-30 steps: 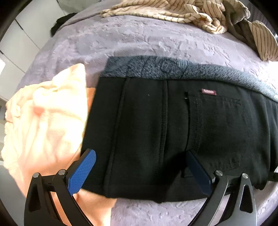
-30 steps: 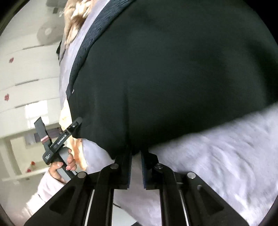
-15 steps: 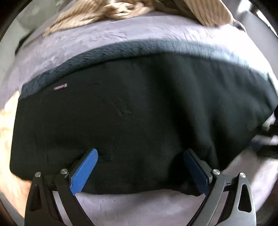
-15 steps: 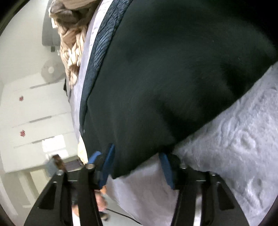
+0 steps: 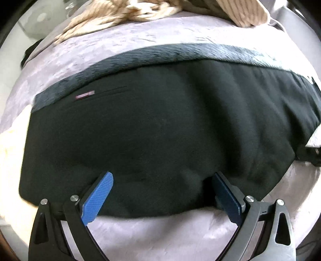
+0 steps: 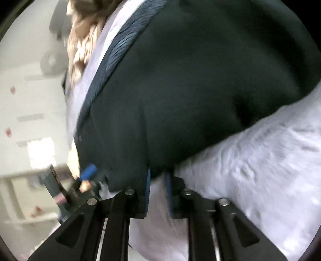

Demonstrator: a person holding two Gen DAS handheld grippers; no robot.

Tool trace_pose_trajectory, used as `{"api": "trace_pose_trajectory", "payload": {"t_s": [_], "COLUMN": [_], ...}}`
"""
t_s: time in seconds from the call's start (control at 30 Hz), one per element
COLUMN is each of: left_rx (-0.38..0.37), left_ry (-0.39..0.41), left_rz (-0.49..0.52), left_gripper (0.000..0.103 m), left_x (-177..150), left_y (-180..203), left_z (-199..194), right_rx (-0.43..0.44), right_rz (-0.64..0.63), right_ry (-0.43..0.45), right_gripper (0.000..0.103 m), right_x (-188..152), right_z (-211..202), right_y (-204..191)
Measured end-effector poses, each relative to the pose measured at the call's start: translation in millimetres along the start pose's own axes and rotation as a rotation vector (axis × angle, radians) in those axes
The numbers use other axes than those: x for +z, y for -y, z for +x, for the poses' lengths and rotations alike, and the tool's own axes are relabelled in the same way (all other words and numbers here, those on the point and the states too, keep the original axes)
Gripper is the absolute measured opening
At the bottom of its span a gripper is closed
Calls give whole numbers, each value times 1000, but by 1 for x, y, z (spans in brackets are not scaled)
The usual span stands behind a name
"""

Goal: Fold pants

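"Wondering where the pants [image 5: 160,130] are lying right now: are you seeing them?"

"They are lying folded across the lilac bed cover [image 5: 160,230], stretching left to right, with a grey fleecy lining [image 5: 160,54] showing along the far edge. A striped beige garment [image 5: 130,12] is sitting farther back, well apart."

"How is the cloth going to be handling?"

"I am judging it soft and limp but fairly thick (that fleece is adding bulk), so it is likely sagging wherever nothing is supporting it, and not slipping much on the plush cover. Taking hold along the near edge, one claw toward each end, is looking sensible to me."

"What are the claws doing?"

"The left claw [image 5: 163,176] is hanging spread wide above the near edge, gripping nothing. The right claw [image 6: 157,176] is sitting at the right-hand end with its fingers only narrowly apart; the black hem is reaching its tips, but blur is keeping me from telling whether the pads are pinching it."

"Is any writing showing?"

"A small reddish label [image 5: 84,96] is showing near the far left corner, but it is smearing too much for reading."
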State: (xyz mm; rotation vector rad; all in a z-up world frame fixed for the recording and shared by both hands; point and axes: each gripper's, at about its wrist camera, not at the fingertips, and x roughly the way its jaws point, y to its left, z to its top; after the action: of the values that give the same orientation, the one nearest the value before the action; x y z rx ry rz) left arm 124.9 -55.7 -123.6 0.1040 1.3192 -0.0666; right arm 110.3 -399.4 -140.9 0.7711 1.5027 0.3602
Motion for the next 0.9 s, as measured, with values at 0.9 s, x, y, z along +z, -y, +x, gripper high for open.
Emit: {"api": "trace_pose_trajectory", "payload": {"t_s": [0.9], "left_rx": [58], "left_ry": [178], "left_rz": [-299], "left_gripper": [100], "left_x": [-29], "left_y": [-142], "left_z": [15], "right_rx": [-188], "right_rz": [-848], "right_ry": [-349], "right_gripper": [13], "right_x": [61], "right_z": [279], "right_y": [-341]}}
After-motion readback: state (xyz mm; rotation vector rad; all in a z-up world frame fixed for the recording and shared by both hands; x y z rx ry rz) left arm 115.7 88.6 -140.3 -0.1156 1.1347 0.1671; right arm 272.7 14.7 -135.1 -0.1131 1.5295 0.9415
